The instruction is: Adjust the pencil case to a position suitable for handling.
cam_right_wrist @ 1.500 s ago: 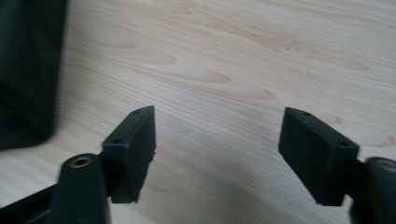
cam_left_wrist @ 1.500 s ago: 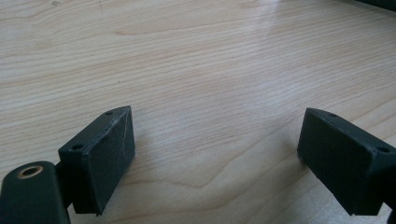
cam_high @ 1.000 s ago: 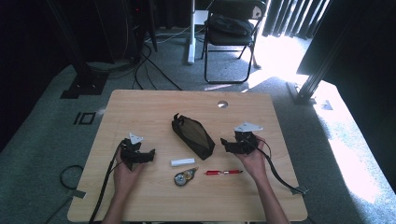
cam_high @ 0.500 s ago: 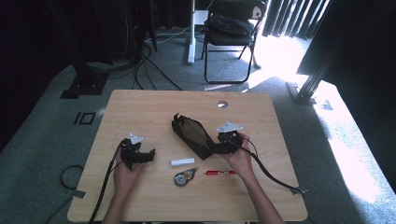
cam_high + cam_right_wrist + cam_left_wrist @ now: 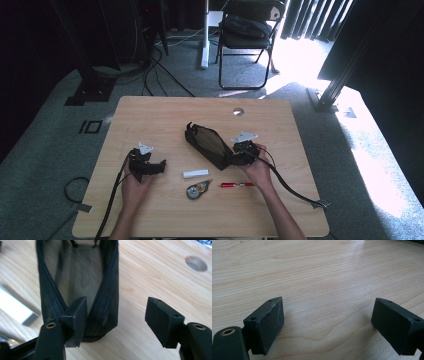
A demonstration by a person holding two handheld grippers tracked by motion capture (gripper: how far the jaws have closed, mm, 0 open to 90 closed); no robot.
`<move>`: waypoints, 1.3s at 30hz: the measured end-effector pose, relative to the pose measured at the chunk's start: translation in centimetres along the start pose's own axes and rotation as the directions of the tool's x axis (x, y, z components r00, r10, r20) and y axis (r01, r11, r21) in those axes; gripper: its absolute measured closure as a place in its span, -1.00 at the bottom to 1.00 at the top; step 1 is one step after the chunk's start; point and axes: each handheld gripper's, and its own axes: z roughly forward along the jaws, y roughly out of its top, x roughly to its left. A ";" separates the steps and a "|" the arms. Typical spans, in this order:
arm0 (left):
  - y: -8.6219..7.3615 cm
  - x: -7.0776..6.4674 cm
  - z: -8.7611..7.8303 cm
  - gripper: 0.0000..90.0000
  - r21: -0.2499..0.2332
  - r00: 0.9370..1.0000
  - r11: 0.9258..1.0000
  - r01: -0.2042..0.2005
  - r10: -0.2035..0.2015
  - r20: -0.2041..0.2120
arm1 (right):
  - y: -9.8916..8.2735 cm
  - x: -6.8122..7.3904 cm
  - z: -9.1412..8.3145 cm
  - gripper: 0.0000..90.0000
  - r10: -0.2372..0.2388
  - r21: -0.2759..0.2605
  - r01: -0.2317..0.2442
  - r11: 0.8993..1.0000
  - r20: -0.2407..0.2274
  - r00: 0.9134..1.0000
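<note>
The pouch (image 5: 209, 145) lies on the counter (image 5: 150, 115), its near end directly at the right hand-held gripper (image 5: 235, 159), one jaw inside the open mouth and the other outside its wall. A pen (image 5: 238, 184) lies just beneath that hand-held gripper, toward the person. Between it and the left hand-held gripper (image 5: 159, 167) lie an eraser (image 5: 195, 173) and, nearer the person, a tape dispenser (image 5: 198, 189).

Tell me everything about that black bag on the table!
The bag is a long pouch of black mesh, unzipped, so its top gapes open with nothing showing inside. It lies slanted mid-table. At its near end the right tool has one jaw inside the opening and one outside the wall, closing but not yet pinching.
</note>
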 end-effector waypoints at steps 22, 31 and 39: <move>0.0 0.0 0.0 -0.74 0.000 1.000 1.000 0.000 0.000 0.000 | -3.0 -3.7 -2.8 0.40 -0.072 0.024 0.073 0.997 -0.036 0.997; 0.0 0.0 0.0 -0.74 0.000 1.000 1.000 0.000 0.000 0.000 | -3.2 -4.5 -4.1 -0.16 0.014 -0.053 -0.017 0.998 -0.069 0.998; 0.0 0.0 0.0 -0.74 -0.001 1.000 1.000 0.000 0.000 0.000 | -2.7 -4.0 -5.7 -0.20 0.000 -0.114 -0.005 0.994 -0.041 0.999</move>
